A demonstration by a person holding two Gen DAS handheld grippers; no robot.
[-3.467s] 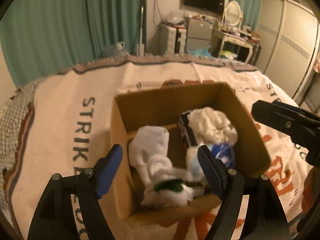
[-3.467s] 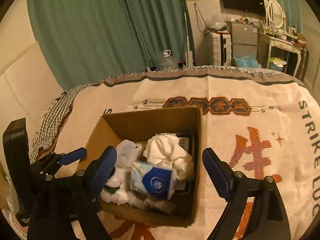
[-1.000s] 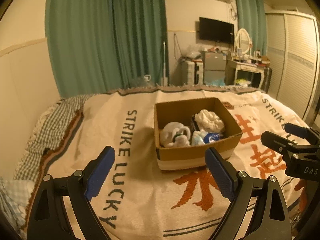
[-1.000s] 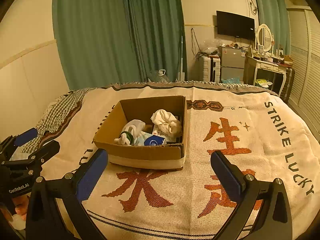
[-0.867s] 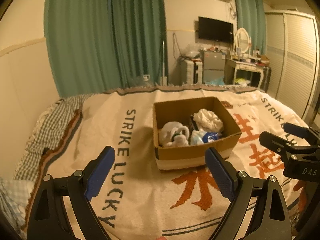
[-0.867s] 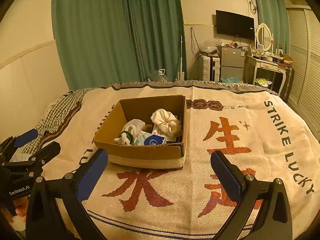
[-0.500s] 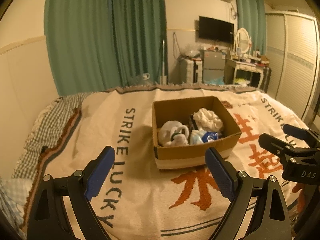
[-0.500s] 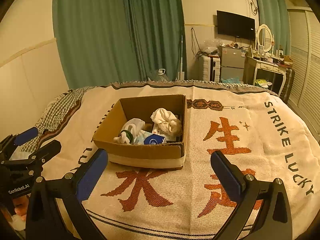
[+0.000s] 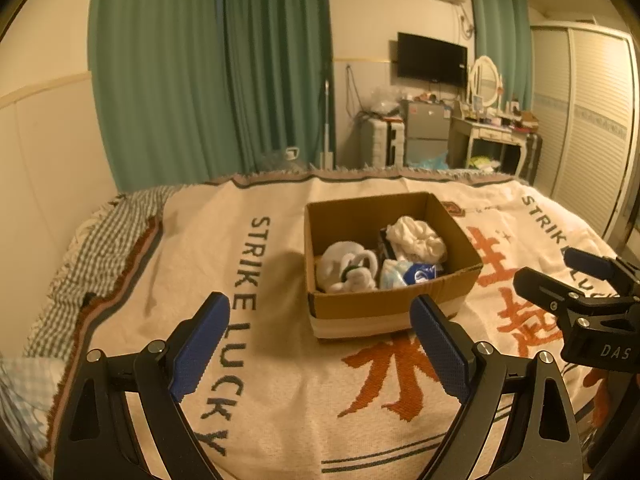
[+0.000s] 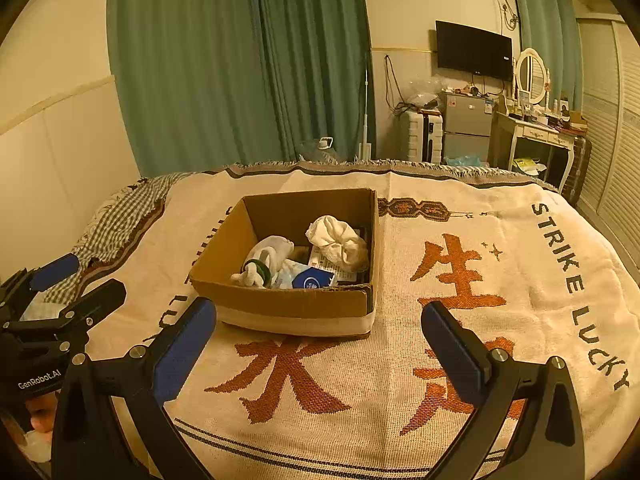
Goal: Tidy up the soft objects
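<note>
Cardboard box [image 9: 394, 308] sits on the bed, on the printed blanket [image 9: 280, 380], roughly mid-bed and ahead of both grippers. Inside it: white rolled socks with a dark green band [image 9: 348, 268] at the left, a white crumpled cloth bundle [image 9: 416, 236] toward the back right, a blue-and-white tissue pack [image 9: 412, 274] at the front, and a dark flat package mostly hidden under the cloth. Everything soft in view lies inside the box; nothing loose shows on the blanket around it.

Left gripper [image 9: 320, 344]: jaws wide, nothing between them, held short of the box's near wall. Right gripper [image 10: 320, 340]: jaws also wide and empty, likewise short of the box, angled down at the blanket. Each gripper shows at the edge of the other's view, so they sit side by side, close together.

Judgement: task looks near done or done. Risks from here:
- Box is light and open-topped on a soft bed, so a nudge from either jaw on the near wall could slide or tip it, spilling the socks and the tissue pack.
- The cloth bundle sits high near the rim, so it would roll out first if the box tilts.
- The blanket is loose weave, so a low jaw tip could snag it and drag the box along.
- The grippers are close to each other, so a sideways swing could knock them together.
- Reaching back in with wide jaws could scoop two items at once or catch the box wall.
</note>
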